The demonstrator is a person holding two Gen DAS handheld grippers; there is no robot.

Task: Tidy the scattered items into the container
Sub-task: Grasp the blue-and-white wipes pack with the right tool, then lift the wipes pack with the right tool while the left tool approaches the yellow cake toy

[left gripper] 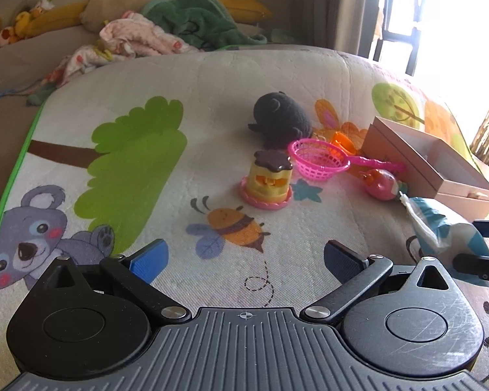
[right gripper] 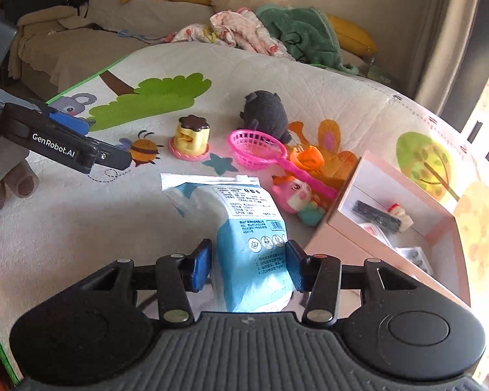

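Two blue fingers (right gripper: 202,264) of the right gripper (right gripper: 248,265) clamp a soft blue-and-white plastic pouch (right gripper: 244,228), low centre of frame. The left gripper (left gripper: 244,257) stands apart, empty. The open pink cardboard box (right gripper: 348,244) sits right. Risk: the slack pouch may sag, slip, or catch the box wall, shoving it.

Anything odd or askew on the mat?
Nothing spilled or damaged. The pink plastic toy net lies with its handle across the orange toy. The blue-and-white plastic pouch sits between the right gripper pads, outside the pink cardboard box.
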